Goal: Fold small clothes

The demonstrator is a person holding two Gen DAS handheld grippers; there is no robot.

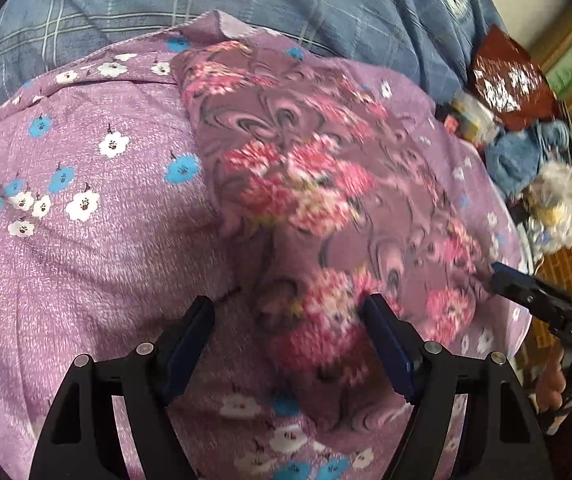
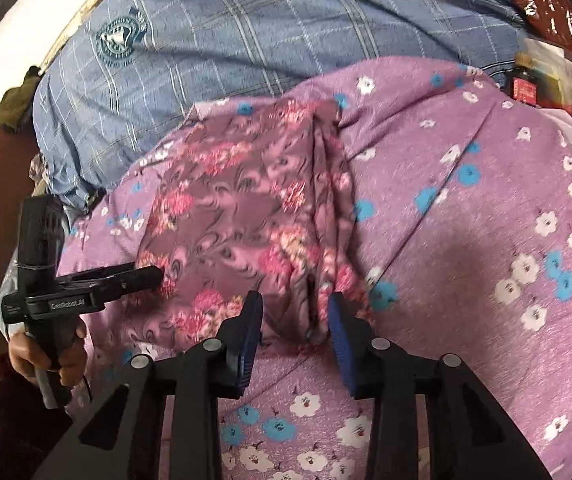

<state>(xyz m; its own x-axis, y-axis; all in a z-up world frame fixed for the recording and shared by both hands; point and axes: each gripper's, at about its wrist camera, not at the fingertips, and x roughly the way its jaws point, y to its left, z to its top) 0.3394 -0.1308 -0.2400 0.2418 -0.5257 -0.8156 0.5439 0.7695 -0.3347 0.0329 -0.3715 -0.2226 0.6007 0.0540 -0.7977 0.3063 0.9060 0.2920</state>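
A small mauve garment with pink flowers (image 1: 302,184) lies folded on a purple flowered bedsheet (image 1: 86,248). My left gripper (image 1: 288,312) is open, its jaws wide apart just above the garment's near edge. In the right wrist view the garment (image 2: 246,216) lies ahead, its bunched right edge between the open jaws of my right gripper (image 2: 295,314). The left gripper (image 2: 142,276) shows there at the garment's left edge. The right gripper (image 1: 502,276) shows in the left wrist view at the garment's right edge.
A blue plaid blanket (image 2: 266,32) lies behind the sheet. A dark red bag (image 1: 506,76), blue cloth (image 1: 522,156) and a plastic bag (image 1: 558,200) are piled at the right. A red box (image 2: 526,90) sits at the sheet's far right.
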